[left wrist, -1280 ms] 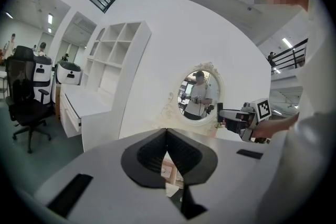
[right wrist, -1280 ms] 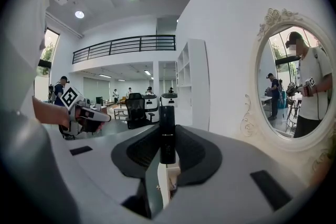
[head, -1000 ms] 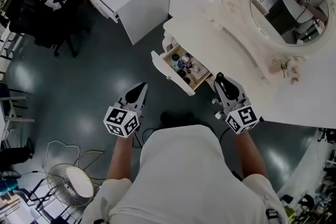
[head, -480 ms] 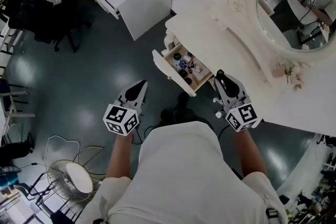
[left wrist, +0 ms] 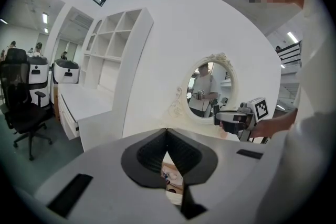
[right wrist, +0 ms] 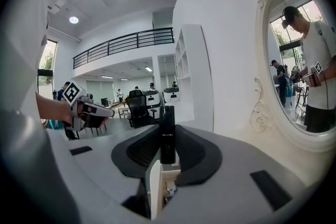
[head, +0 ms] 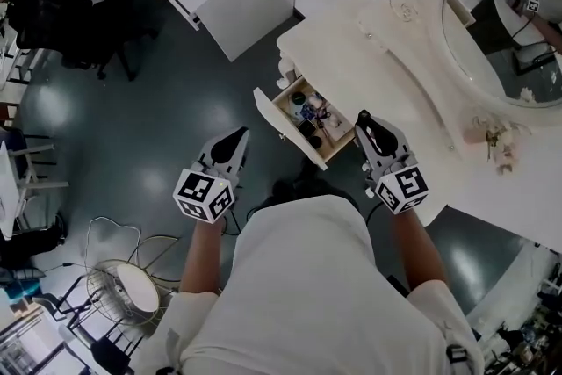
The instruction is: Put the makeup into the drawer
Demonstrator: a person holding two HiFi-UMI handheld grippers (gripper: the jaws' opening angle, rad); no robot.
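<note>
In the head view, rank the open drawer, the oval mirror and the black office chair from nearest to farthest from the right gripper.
1. Open drawer, just left of the right gripper.
2. Oval mirror, at the upper right.
3. Black office chair, far upper left.

Open-topped drawer (head: 283, 126), partly cluttered

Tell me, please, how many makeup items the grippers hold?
1: a black tube in the right gripper, beside the open drawer; the left gripper is shut and empty.
</note>
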